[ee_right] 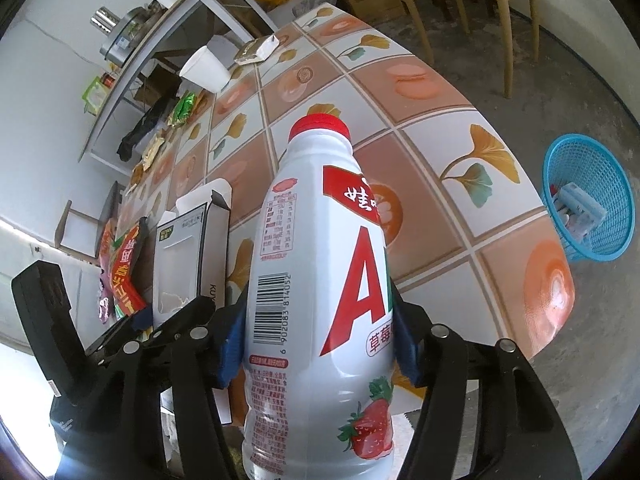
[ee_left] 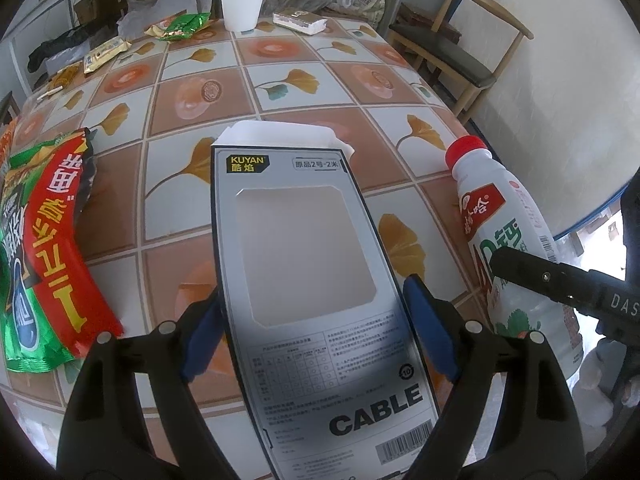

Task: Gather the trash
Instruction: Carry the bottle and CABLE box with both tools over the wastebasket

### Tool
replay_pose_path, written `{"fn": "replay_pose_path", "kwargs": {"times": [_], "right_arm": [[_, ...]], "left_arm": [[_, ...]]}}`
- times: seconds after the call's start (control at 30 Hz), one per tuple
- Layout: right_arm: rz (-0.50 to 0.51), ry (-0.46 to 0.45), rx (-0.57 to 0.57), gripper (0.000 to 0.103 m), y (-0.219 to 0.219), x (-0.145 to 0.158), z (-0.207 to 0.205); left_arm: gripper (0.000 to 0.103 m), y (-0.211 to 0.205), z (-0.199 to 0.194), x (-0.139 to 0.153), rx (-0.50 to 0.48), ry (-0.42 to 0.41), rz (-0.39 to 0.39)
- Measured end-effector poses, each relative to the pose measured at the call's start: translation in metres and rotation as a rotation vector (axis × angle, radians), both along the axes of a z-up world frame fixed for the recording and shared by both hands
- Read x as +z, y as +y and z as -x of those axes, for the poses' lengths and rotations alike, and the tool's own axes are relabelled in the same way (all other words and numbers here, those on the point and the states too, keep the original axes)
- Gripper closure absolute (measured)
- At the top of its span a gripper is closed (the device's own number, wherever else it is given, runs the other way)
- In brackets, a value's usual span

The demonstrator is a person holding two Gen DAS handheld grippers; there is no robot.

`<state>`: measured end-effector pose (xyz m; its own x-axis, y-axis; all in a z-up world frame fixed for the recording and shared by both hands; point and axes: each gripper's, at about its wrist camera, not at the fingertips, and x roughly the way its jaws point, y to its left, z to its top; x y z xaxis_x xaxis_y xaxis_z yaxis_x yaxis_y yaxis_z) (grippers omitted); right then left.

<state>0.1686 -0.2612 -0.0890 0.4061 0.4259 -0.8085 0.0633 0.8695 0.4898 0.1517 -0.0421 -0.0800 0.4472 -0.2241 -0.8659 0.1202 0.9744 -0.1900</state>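
Right, two grabs at once: the left tongs (ee_left: 316,320) are clamped on a white cable box (ee_left: 308,264), blue pads pressed to both long edges, the box angled above the tiled counter (ee_left: 280,80). Alongside, the right tongs (ee_right: 320,344) are clamped on a white bottle (ee_right: 316,280) with a red cap, pads against its sides. A red and green snack bag (ee_left: 44,248) lies on the counter left of the box. Far end: a paper cup (ee_left: 242,4) and more wrappers. Down on the floor sits a blue basket (ee_right: 588,200) with some packaging inside.
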Motion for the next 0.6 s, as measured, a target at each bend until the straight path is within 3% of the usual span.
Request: {"fn": "replay_pose_path", "kwargs": {"times": [0.6], "right_arm": [[-0.032,-0.013,-0.016,0.044,-0.004,0.003,0.007]], "left_arm": [[0.023,0.005,0.002,0.010,0.013,-0.027,0.055]]}}
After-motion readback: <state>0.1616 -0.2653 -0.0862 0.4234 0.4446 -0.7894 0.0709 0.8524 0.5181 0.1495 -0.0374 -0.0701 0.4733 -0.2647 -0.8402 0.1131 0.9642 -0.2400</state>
